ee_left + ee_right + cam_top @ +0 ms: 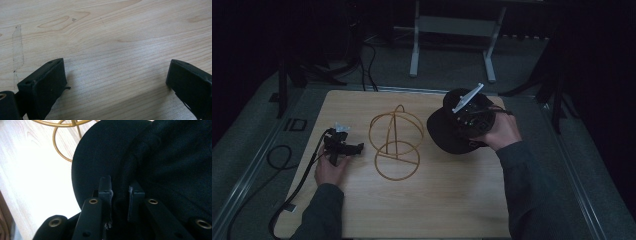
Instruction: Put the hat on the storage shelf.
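- High view: on the pale, wood-grained tabletop, a gold wire stand of thin hoops and a round base ring sits at centre frame. Just right of it, touching or nearly so, lies a black fabric cap with a rounded brim, under the right hand-held gripper. The left hand-held gripper rests at left of frame, well apart from the stand.
- Left gripper view: the matte black, blocky jaws of the left hand-held gripper stand spread wide over bare, streaky grain.
- Right gripper view: the right hand-held gripper pinches a fold of the cap's woven cloth where crown meets smooth brim; the gold wire curves at upper left.
- No readable writing.
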Demonstrator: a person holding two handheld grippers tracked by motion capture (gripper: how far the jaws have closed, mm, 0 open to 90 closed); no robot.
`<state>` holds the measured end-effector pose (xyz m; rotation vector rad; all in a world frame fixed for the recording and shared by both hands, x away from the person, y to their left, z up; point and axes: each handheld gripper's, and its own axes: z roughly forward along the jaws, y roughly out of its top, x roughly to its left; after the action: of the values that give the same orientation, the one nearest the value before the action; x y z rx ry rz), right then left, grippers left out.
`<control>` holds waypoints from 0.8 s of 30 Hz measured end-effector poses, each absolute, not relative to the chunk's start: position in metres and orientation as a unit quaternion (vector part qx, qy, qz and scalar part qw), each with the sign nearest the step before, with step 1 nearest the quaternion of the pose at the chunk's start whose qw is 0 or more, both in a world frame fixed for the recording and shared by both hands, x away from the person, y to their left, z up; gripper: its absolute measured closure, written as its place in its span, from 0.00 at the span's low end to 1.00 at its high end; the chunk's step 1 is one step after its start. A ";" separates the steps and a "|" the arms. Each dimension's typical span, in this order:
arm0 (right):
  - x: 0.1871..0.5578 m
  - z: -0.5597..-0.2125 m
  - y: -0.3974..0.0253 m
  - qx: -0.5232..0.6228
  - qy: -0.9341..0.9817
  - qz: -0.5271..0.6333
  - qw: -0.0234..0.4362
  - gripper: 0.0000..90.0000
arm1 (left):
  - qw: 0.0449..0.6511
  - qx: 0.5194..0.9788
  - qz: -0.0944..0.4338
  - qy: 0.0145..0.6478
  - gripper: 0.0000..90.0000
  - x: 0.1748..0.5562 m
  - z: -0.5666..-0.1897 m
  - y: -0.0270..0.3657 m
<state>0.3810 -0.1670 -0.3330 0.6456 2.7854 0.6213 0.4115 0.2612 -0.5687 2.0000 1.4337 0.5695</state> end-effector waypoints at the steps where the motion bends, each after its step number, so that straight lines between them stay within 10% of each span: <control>1: 0.381 -0.332 -0.167 0.216 0.947 0.211 0.108 0.87 | 0.303 0.755 0.215 0.541 0.03 0.412 -0.569 0.261; 24: 0.373 -0.296 -0.165 0.181 0.947 0.245 0.105 0.87 | 0.303 0.755 0.214 0.541 0.03 0.412 -0.569 0.261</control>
<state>0.3727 -0.1648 -0.2961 0.5332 2.7905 0.7213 0.4115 0.2613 -0.5686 2.0012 1.4342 0.5678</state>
